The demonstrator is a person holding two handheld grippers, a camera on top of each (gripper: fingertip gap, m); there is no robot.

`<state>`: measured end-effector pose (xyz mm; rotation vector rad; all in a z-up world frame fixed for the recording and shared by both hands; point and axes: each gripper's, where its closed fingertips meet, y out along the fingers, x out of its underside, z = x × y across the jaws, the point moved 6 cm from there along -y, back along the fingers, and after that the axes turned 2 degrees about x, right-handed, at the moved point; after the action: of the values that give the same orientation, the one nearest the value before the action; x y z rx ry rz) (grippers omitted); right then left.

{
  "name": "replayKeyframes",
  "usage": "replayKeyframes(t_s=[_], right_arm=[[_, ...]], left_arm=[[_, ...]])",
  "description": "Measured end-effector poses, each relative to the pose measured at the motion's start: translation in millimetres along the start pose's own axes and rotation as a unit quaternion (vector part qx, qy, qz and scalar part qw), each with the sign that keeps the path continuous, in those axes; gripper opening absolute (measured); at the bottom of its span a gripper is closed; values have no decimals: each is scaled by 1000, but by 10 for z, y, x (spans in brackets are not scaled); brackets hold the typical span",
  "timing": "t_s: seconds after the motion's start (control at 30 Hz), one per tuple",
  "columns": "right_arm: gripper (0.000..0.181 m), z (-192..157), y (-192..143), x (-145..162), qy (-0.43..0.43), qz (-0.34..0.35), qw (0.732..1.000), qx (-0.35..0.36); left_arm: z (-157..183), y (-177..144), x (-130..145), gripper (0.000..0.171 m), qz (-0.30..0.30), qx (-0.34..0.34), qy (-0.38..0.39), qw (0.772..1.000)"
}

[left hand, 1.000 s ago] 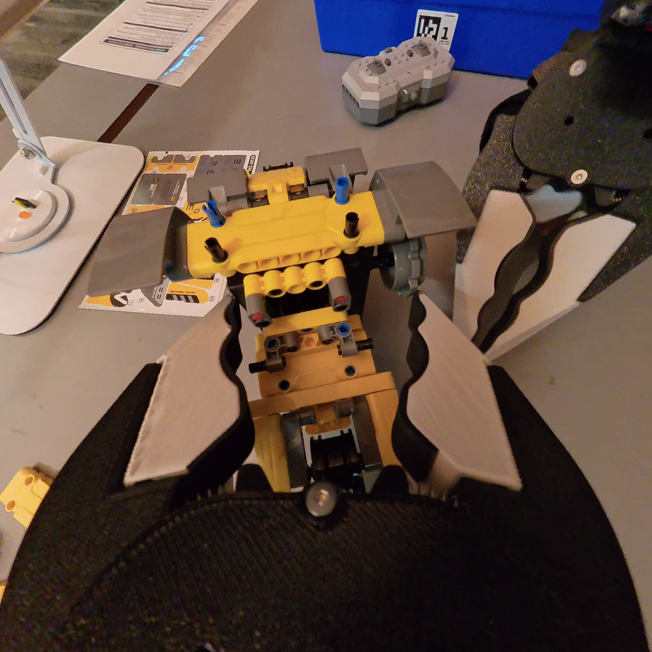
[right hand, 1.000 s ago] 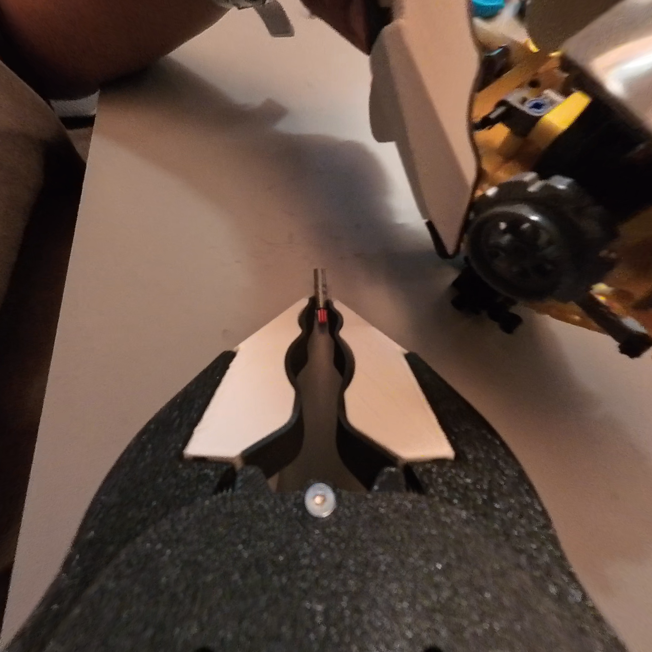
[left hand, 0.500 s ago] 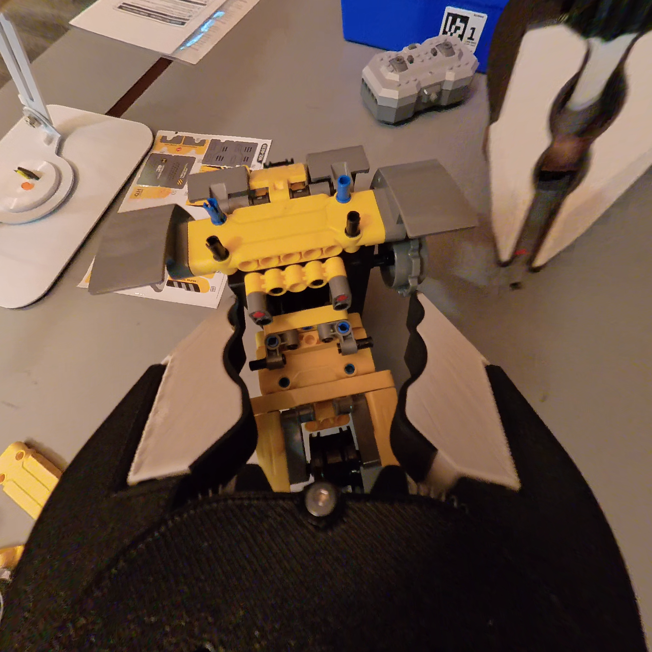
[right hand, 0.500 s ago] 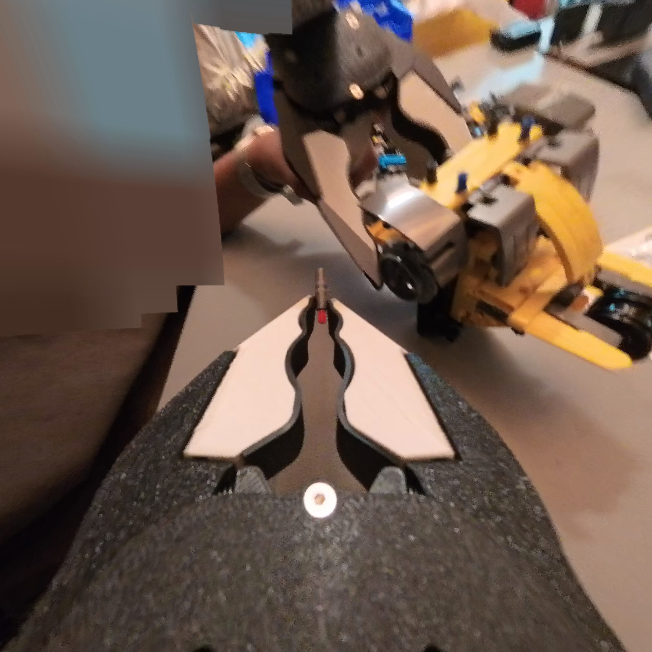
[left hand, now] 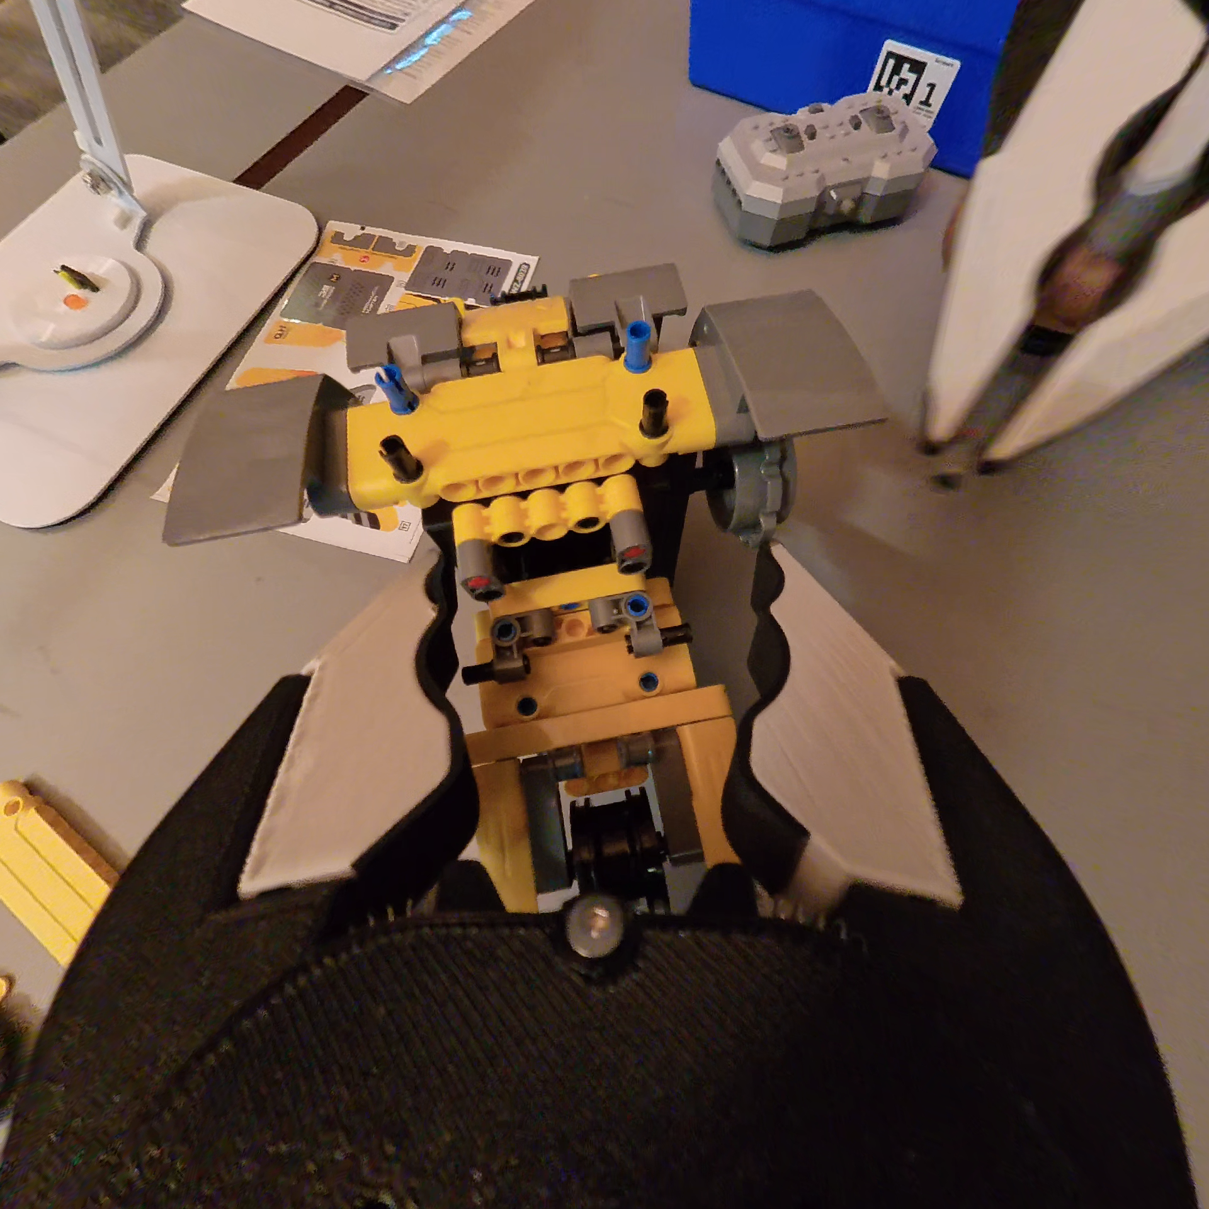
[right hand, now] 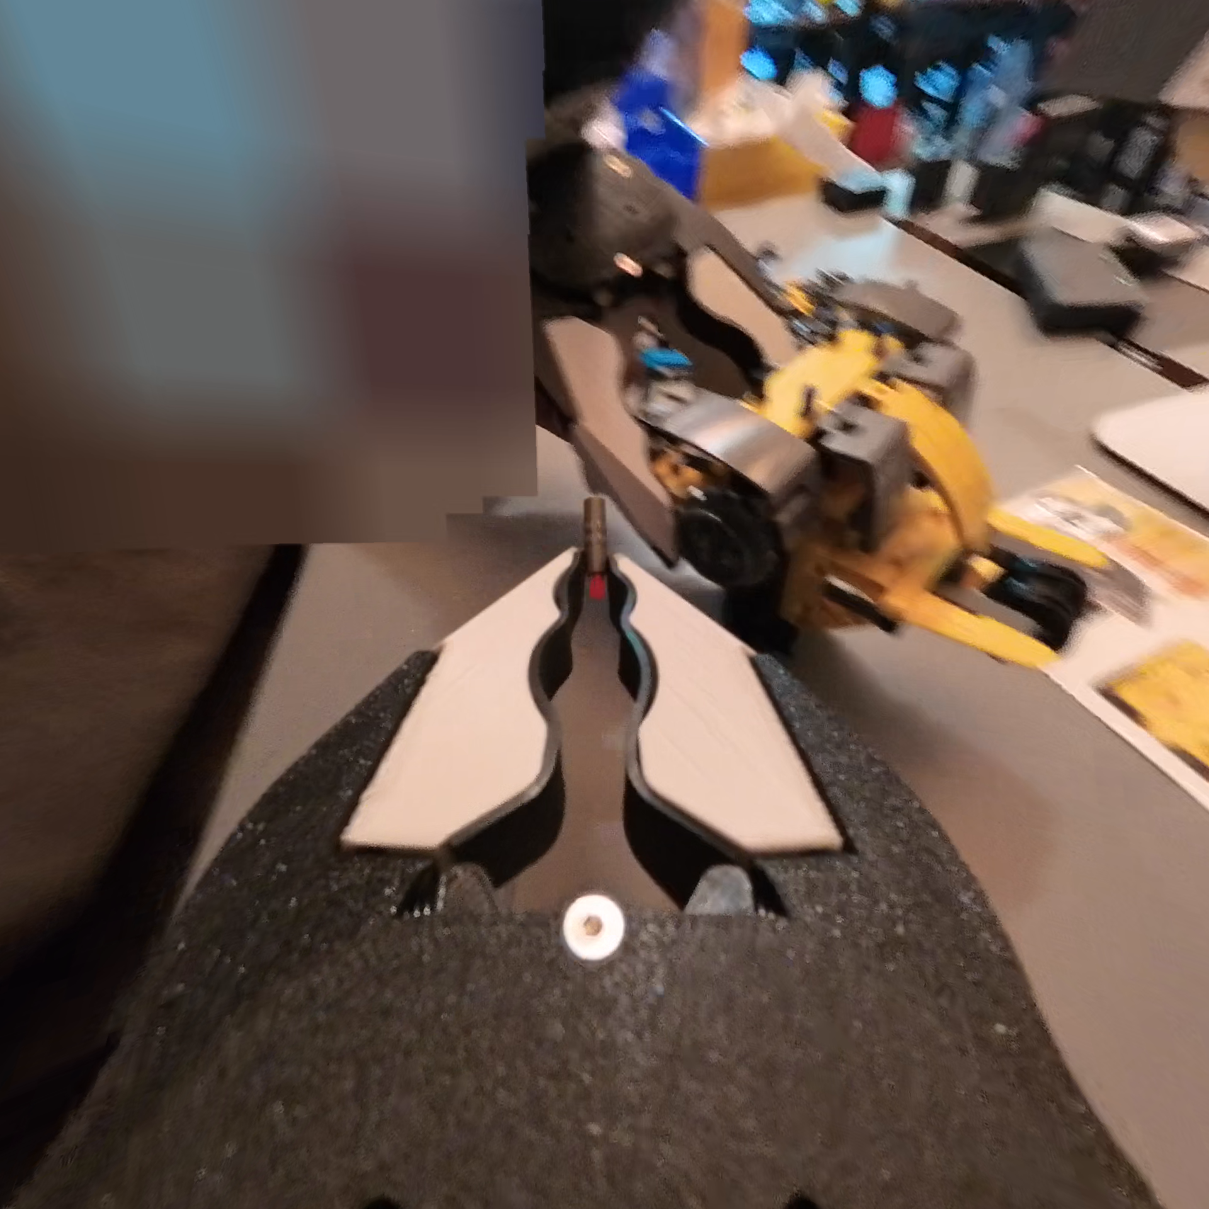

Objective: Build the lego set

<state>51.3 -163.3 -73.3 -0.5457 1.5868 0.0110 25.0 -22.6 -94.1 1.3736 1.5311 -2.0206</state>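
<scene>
A yellow and grey brick-built vehicle (left hand: 530, 432) stands on the grey table. My left gripper (left hand: 598, 576) is shut on the vehicle's narrow yellow body, one finger on each side. The vehicle has grey mudguards, a grey wheel hub (left hand: 752, 490) on its right side, and blue and black pins on top. My right gripper (right hand: 594, 562) is shut on a small dark grey axle pin (right hand: 594, 523) with a red mark. It also shows in the left wrist view (left hand: 958, 451), at the right of the vehicle, above the table. The vehicle shows in the right wrist view (right hand: 850, 477), blurred.
A grey battery box (left hand: 818, 170) sits in front of a blue bin (left hand: 818, 59) at the back. A sticker sheet (left hand: 392, 294) lies under the vehicle's left side. A white lamp base (left hand: 131, 327) is at the left. Yellow loose parts (left hand: 39, 863) lie at the near left.
My right gripper has lifted off the table with the pin and swung up, now pointing across the table toward the vehicle. My left gripper keeps its hold; the vehicle has barely moved.
</scene>
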Motion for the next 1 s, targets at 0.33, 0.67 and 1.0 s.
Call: replayKeyframes(t_s=[0.33,0.67,1.0], right_arm=[[5,200,-5,128,-1,-103,978,182],[5,167,-26,89,-13,-94,977,190],[5,112,-7,28,-49,-100,962,251]], left_arm=[[22,44,-29,87,4,-31,-26,999],[57,78,-45,87,0,-54,-19,998],[56,78,-45,87,0,-72,-40,997]])
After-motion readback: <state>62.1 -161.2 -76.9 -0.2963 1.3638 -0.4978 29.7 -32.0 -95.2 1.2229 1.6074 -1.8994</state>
